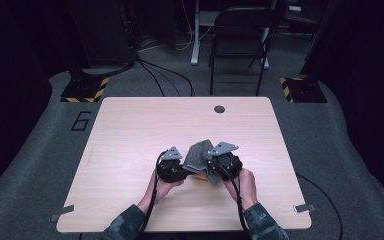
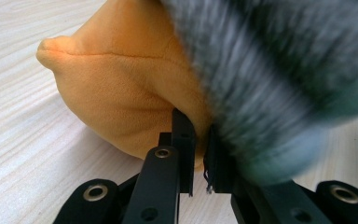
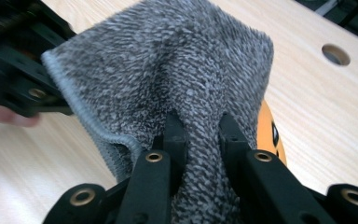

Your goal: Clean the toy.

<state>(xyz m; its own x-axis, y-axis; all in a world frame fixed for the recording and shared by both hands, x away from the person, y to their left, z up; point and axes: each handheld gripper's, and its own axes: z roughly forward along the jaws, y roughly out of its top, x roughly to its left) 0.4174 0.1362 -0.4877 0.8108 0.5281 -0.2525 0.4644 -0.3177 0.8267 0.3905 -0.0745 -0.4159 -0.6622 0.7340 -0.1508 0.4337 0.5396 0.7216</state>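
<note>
both grippers meet near the middle of the wooden table (image 1: 130, 130), a bit toward the person's edge. betw them sits an orange plush toy (image 2: 121, 93) w/ a grey towel (image 3: 168, 70) draped over it.

left gripper (image 2: 199, 154): jaws nearly together, clenched on the lower edge of the orange plush toy, right where the grey cloth hangs over it. the toy's stitched seam runs across its side and a small nub sticks out at the upper left of the left gripper view. toy rests on the table surface. towel is blurred in that view.

right gripper (image 3: 199, 130): jaws pinch a bunched fold of the grey towel, fabric squeezed up betw them and spilling out both sides. towel's hemmed edge curves down at left of the jaws. a sliver of the orange toy peeks out under the towel at right, w/ a dark mark on it. left gripper's black body shows at the upper left of the right gripper view, touching or just beside the towel, can't tell which.

high view: left hand (image 1: 162, 187) and right hand (image 1: 247, 185) come in from the bottom edge, camo-pattern sleeves. a round hole (image 1: 219, 109) sits in the table near the far edge, well apart from the work.
</note>
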